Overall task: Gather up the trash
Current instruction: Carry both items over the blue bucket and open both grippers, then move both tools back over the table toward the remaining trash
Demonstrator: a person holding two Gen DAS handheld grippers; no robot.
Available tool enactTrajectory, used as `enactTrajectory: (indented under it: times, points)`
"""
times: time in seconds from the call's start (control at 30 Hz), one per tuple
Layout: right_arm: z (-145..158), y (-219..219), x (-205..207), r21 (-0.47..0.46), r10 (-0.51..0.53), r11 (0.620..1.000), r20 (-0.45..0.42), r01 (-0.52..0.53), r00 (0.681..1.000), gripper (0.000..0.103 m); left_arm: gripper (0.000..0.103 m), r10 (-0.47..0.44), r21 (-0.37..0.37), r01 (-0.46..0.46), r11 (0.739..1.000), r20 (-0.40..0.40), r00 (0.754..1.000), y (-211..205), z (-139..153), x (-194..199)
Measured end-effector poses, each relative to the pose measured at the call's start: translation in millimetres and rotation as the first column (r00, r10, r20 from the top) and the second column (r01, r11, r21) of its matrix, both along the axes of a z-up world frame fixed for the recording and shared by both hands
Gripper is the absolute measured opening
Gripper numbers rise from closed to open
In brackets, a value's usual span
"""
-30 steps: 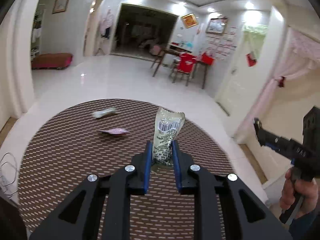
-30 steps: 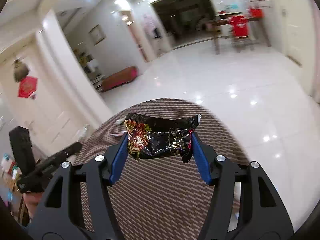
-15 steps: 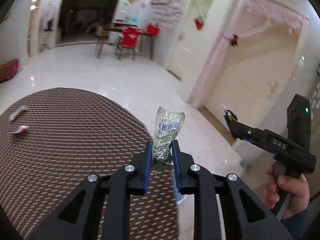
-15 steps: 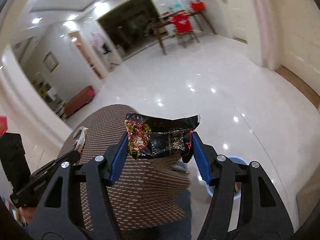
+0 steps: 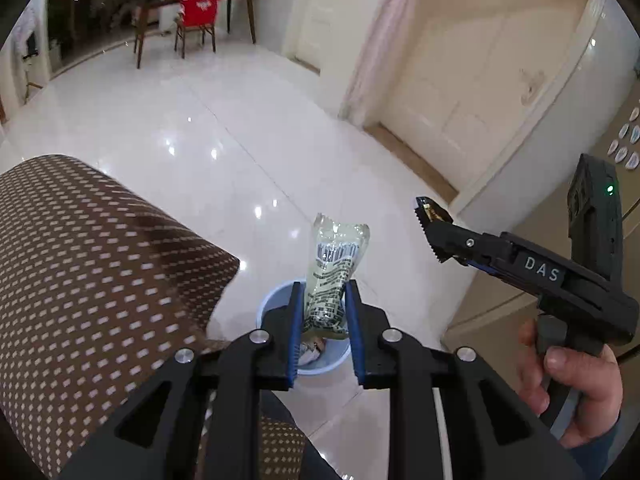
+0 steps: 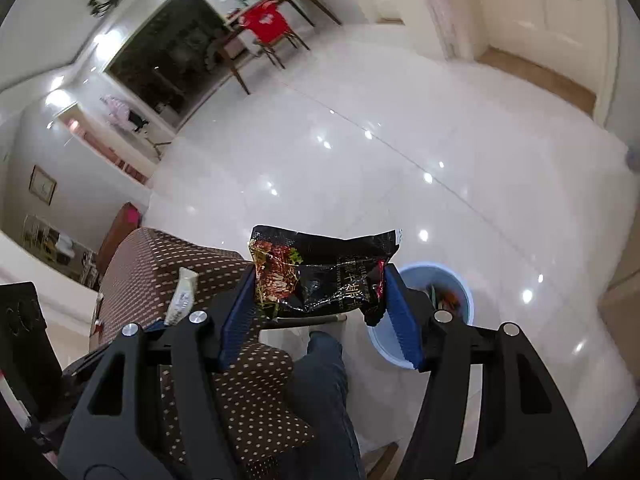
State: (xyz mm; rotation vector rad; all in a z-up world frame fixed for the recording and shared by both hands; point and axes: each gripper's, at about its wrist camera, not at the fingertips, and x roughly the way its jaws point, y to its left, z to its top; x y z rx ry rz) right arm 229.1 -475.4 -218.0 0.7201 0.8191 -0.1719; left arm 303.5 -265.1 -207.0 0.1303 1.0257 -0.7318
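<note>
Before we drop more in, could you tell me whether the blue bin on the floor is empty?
Not empty: the blue bin already holds wrappers, visible inside its rim in both views.

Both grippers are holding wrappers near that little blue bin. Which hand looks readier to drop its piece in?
Probably the left. In its own view the left gripper holds the clear wrapper directly over the blue bin. The right gripper holds the black wrapper with the bin off to one side.

Both views are bright and evenly lit from ceiling lamps, whose white glints speckle the glossy floor (image 5: 224, 128). Fisheye bending curves doors and walls toward dark rounded corners. Focus is fairly sharp; upper left of right-wrist view smears slightly.
</note>
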Motion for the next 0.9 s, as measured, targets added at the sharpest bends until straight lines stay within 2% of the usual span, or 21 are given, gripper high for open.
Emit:
enactTrajectory:
  times: [0.13, 0.27, 0.3, 0.33, 0.4, 0.43, 0.47, 0.53, 0.57, 0.7, 0.9]
  points:
    - [-23, -13, 0, 0.055, -0.025, 0.998, -0.040, 0.027, 0.999, 0.061, 0.021, -0.030, 0.057, 0.033, 0.998, -0.068, 0.997, -29, -25, 14]
    - [-39, -17, 1, 0.098, -0.041, 0.994, -0.068, 0.047, 0.997, 0.062, 0.021, -0.045, 0.094, 0.057, 0.994, -0.116, 0.992, -40, -42, 17]
    - [-43, -20, 1, 0.108, -0.044, 0.993, -0.073, 0.052, 0.996, 0.063, 0.025, -0.054, 0.111, 0.069, 0.991, -0.131, 0.990, -45, -48, 20]
    - [-49, -24, 4, 0.121, -0.048, 0.991, -0.081, 0.058, 0.996, 0.064, 0.030, -0.069, 0.123, 0.088, 0.989, -0.147, 0.987, -53, -52, 25]
    - [-60, -31, 9, 0.147, -0.061, 0.986, -0.101, 0.075, 0.993, 0.075, 0.077, -0.083, 0.151, 0.110, 0.982, -0.174, 0.981, -61, -60, 32]
    - [-64, -38, 18, 0.161, -0.073, 0.983, -0.107, 0.089, 0.992, 0.083, 0.084, -0.074, 0.170, 0.104, 0.980, -0.172, 0.982, -62, -62, 36]
    - [-69, -41, 16, 0.175, -0.087, 0.979, -0.110, 0.106, 0.990, 0.091, 0.086, -0.068, 0.175, 0.098, 0.980, -0.167, 0.984, -63, -62, 37]
    - [-77, -50, 11, 0.196, -0.121, 0.970, -0.121, 0.143, 0.985, 0.095, 0.088, -0.060, 0.173, 0.088, 0.981, -0.161, 0.985, -63, -59, 42]
    - [-78, -52, 8, 0.191, -0.135, 0.969, -0.128, 0.158, 0.983, 0.096, 0.091, -0.050, 0.172, 0.077, 0.982, -0.155, 0.987, -60, -57, 43]
    - [-75, -51, 2, 0.163, -0.152, 0.971, -0.145, 0.175, 0.978, 0.097, 0.091, -0.019, 0.147, 0.036, 0.988, -0.116, 0.993, -52, -45, 43]
    - [-59, -42, 1, 0.110, -0.159, 0.978, -0.148, 0.177, 0.976, 0.097, 0.092, -0.008, 0.079, 0.014, 0.997, -0.082, 0.997, -29, -9, 31]
